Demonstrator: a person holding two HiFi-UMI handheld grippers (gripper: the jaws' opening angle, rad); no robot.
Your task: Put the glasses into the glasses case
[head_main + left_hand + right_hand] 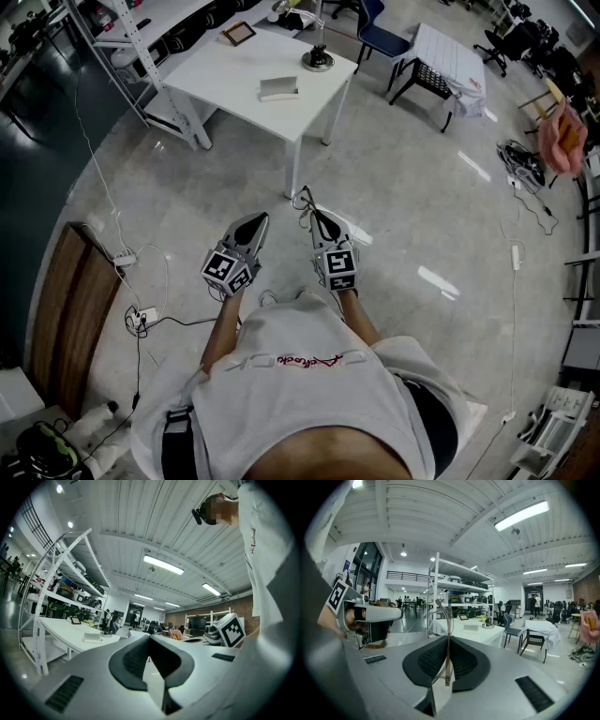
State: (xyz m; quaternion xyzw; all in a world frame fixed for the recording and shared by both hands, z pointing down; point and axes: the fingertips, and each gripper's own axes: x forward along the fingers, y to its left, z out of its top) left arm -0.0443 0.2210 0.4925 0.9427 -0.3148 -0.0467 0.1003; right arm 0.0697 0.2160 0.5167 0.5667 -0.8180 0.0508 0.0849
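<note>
I stand on the floor, short of a white table. A pale glasses case lies on it, also seen far off in the left gripper view and the right gripper view. My right gripper is shut on thin wire-framed glasses; their temple runs up between the black pads and the lens rims stick out past the tips. My left gripper is held beside it, shut with nothing between its pads.
On the table stand a round lamp base and a small picture frame. Beyond it are a blue chair and a folding table with a cloth. Cables and a wooden board lie at my left.
</note>
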